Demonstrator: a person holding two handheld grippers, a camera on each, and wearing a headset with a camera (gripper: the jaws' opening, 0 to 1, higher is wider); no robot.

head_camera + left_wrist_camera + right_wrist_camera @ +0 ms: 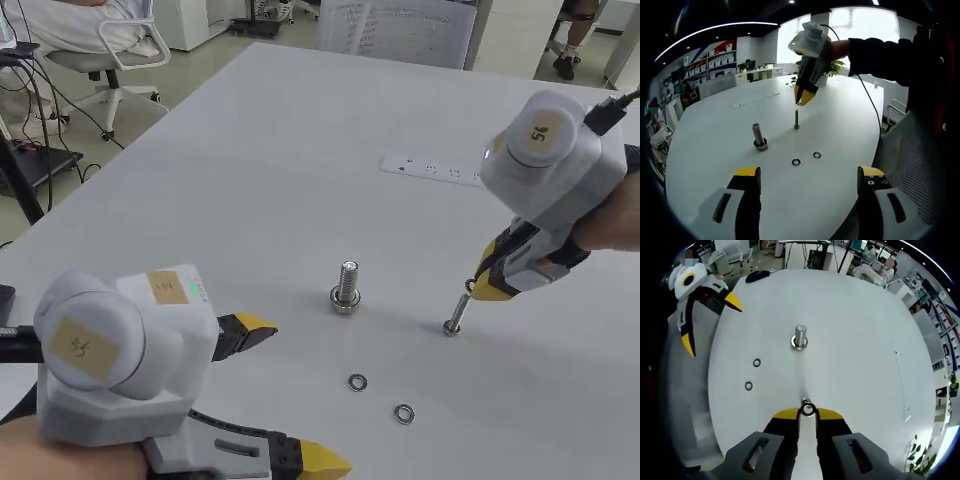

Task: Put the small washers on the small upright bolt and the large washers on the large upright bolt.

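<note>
— Where is the right gripper (pixel 487 288)?
— At about 3 o'clock in the head view, tilted down over the small bolt (pixel 455 315); its jaws are drawn almost together and pinch a washer (pixel 807 409) at the yellow tips; the washer hangs right over the top of the bolt, and whether it touches the thread cannot be told.

— And the bolt?
— It stands upright on the white worktop (pixel 250 180), at roughly 4 o'clock from the large bolt (pixel 346 285) and well apart from it; the large bolt is upright too, near the middle of the head view, with a ring (pixel 345 300) around its foot.

— What about the left gripper (pixel 290 393)?
— It is low at 7 o'clock in the head view; its jaws are spread wide with nothing between them; in its own view the two yellow-tipped jaws frame the worktop, and both bolts lie ahead towards 12 o'clock.

— Are there washers on the worktop?
— Yes; a loose washer (pixel 357 382) lies flat at 6 o'clock from the large bolt, and a second loose washer (pixel 404 413) lies near it at 5 o'clock; the two are apart from each other and from both bolts; neither gripper touches them.

— Anything else?
— A white power strip (pixel 430 168) lies at 1 o'clock from the large bolt, further back on the worktop.
</note>
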